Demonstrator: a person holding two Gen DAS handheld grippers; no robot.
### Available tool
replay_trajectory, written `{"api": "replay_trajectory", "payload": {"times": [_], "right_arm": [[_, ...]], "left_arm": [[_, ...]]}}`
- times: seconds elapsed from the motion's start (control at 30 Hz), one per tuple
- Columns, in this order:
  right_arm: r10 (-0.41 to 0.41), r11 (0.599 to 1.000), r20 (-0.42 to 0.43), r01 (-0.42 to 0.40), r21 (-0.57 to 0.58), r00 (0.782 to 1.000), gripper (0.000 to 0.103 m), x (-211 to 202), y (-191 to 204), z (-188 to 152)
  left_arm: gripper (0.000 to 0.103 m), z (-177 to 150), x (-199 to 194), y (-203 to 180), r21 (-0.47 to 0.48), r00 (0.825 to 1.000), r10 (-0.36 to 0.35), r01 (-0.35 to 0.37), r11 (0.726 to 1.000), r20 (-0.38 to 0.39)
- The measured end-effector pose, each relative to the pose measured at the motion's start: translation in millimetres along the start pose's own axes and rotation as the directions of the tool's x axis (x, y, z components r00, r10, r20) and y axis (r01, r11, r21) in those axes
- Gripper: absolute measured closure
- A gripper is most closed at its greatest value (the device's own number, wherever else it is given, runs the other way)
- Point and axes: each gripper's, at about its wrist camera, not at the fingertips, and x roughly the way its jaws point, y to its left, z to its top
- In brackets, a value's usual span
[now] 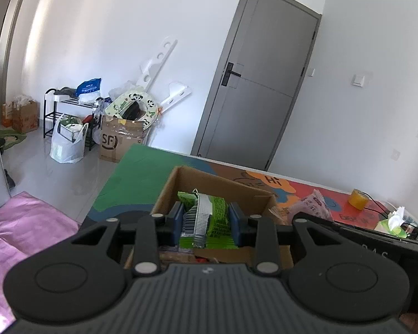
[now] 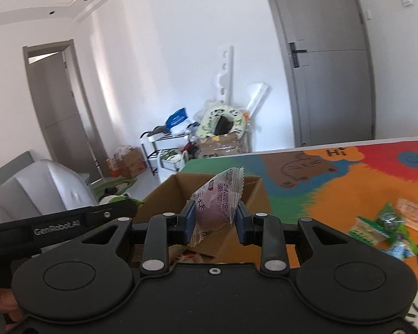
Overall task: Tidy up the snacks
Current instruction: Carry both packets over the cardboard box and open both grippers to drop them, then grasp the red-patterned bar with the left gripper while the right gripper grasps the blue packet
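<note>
An open cardboard box (image 1: pixel 206 179) stands on a colourful mat; it also shows in the right wrist view (image 2: pixel 164 192). My left gripper (image 1: pixel 207 222) is shut on a green snack packet (image 1: pixel 217 214) with a silver crimped edge, held over the box. My right gripper (image 2: pixel 216 220) is shut on a pink snack packet (image 2: pixel 214 203), held just above the box's near right edge. That pink packet also shows in the left wrist view (image 1: pixel 312 204), with the right gripper's body beside it. Several loose green and orange snack packets (image 2: pixel 381 225) lie on the mat to the right.
The colourful mat (image 2: pixel 334 194) covers the table. A yellow tape roll (image 1: pixel 358 199) and a tissue pack (image 1: pixel 393 222) sit at the table's far right. A pink cloth (image 1: pixel 19 231) lies left. Boxes, bags and a rack (image 1: pixel 69 114) stand by the far wall.
</note>
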Motion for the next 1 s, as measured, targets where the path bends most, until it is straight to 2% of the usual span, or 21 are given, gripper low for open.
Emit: {"api": "replay_trajectory", "payload": {"times": [0.1, 0.27, 0.33, 0.5, 0.57, 0.63, 0.7, 0.83, 1.0], "right_arm": [[0.014, 1.000, -0.022, -0.014, 0.001, 1.000, 0.071, 8, 5, 0], [0.001, 1.000, -0.036, -0.001, -0.001, 0.999, 0.059, 7, 9, -1], [-0.017, 1.000, -0.025, 0.018, 0.004, 1.000, 0.053, 1, 7, 0], [-0.066, 0.997, -0.017, 0.066, 0.050, 0.998, 0.045, -10, -12, -2], [-0.087, 0.993, -0.018, 0.088, 0.073, 0.996, 0.043, -15, -20, -4], [-0.104, 0.990, -0.019, 0.105, 0.089, 0.994, 0.042, -21, -29, -8], [-0.117, 0.987, -0.023, 0.119, 0.105, 0.993, 0.040, -26, -36, -12], [-0.141, 0.980, -0.030, 0.144, 0.138, 0.990, 0.036, -35, -49, -19], [-0.170, 0.970, -0.035, 0.174, 0.168, 0.985, 0.032, -46, -66, -28]], "left_arm": [[0.070, 1, 3, 7, -0.010, 1.000, 0.003, -0.003, 1.000, -0.006], [0.070, 2, 12, 10, -0.024, 1.000, -0.001, 0.001, 1.000, -0.018], [0.070, 3, 16, 8, -0.028, 1.000, -0.010, 0.010, 1.000, -0.025], [0.069, 3, 26, -5, -0.021, 0.998, -0.050, 0.049, 0.999, -0.048], [0.063, 1, 27, -12, -0.003, 0.997, -0.054, 0.054, 0.999, -0.045], [0.043, -1, 28, -17, 0.006, 0.996, -0.054, 0.054, 0.998, -0.067], [0.037, -6, 26, -18, -0.002, 0.995, -0.063, 0.063, 0.998, -0.072], [0.030, -11, 22, -22, -0.001, 0.995, -0.061, 0.061, 0.998, -0.082], [0.028, -13, 16, -29, 0.004, 0.994, -0.069, 0.069, 0.998, -0.087]]}}
